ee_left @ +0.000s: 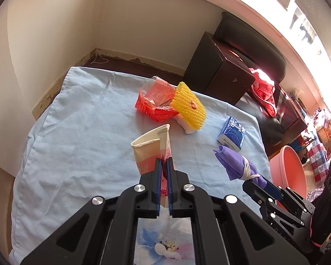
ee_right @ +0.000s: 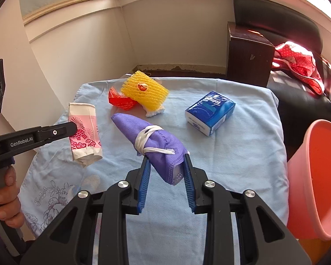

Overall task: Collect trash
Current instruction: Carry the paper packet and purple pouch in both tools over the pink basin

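Observation:
My left gripper [ee_left: 164, 160] is shut on a crushed pink and white paper cup [ee_left: 151, 149], held above the light blue cloth [ee_left: 77, 132]; the cup [ee_right: 83, 132] and left gripper [ee_right: 74, 128] also show in the right wrist view. My right gripper [ee_right: 165, 159] is shut on a rolled purple face mask [ee_right: 147, 137] tied with its white straps, lifted over the cloth [ee_right: 242, 154]; it shows in the left wrist view [ee_left: 234, 163] too. A yellow foam net [ee_left: 188, 106] [ee_right: 143, 90], a red wrapper [ee_left: 156, 101] [ee_right: 119, 101] and a blue tissue pack [ee_left: 231, 133] [ee_right: 210, 112] lie on the cloth.
A pink bucket [ee_right: 315, 176] [ee_left: 289, 172] stands at the right of the cloth. A dark brown box [ee_left: 218, 70] [ee_right: 247, 53] and a black sofa with a red dotted cloth [ee_right: 298, 61] are behind. Walls close off the back and left.

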A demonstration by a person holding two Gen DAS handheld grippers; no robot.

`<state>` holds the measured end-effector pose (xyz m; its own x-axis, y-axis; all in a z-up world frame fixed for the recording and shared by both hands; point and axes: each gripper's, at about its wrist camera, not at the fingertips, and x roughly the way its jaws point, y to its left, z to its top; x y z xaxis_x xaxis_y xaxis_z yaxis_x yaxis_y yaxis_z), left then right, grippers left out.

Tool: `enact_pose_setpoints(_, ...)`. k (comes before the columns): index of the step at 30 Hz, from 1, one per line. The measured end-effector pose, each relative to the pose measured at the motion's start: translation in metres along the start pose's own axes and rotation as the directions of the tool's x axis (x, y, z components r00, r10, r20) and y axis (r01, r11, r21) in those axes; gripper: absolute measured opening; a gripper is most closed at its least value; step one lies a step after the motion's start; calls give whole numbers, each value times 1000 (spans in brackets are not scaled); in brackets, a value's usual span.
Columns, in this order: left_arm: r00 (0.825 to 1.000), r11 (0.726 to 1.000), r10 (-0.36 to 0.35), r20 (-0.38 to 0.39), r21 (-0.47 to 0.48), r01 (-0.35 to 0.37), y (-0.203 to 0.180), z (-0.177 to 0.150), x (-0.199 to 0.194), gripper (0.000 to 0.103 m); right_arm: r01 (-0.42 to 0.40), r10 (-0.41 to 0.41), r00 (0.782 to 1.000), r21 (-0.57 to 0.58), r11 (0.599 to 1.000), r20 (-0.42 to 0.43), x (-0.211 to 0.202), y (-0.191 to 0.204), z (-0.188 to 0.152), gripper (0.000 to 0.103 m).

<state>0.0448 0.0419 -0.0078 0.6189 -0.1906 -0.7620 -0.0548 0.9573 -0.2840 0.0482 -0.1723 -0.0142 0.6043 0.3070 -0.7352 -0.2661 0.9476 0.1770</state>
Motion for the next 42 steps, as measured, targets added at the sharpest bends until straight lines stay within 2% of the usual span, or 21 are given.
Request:
enact_pose_setpoints(15,998,979,-59,25,195,53,-92,-11,-1,4,127,-135,987,104,986,83,-54,-50,-15,30)
enact_pose_setpoints(23,993,949,-112,23,301,100,-144,-14,3,4,180,-203,973,187,966,111,-79,-85,-21,30)
enact_pose_setpoints(28,988,920,-156,14,365,140,-180,-17,6,4,221,-256,959,247,943,120,-95,-112,-25,30)
enact_pose_setpoints(33,973,883,-233,-8,417,215,-217,-22,8,4,277,-328,937,320,906,118,-110,-143,-33,30)
enact_pose_setpoints(42,927,804,-359,-109,468,367,-278,-35,17,4,370,-436,897,420,829,70,-124,-187,-55,30)
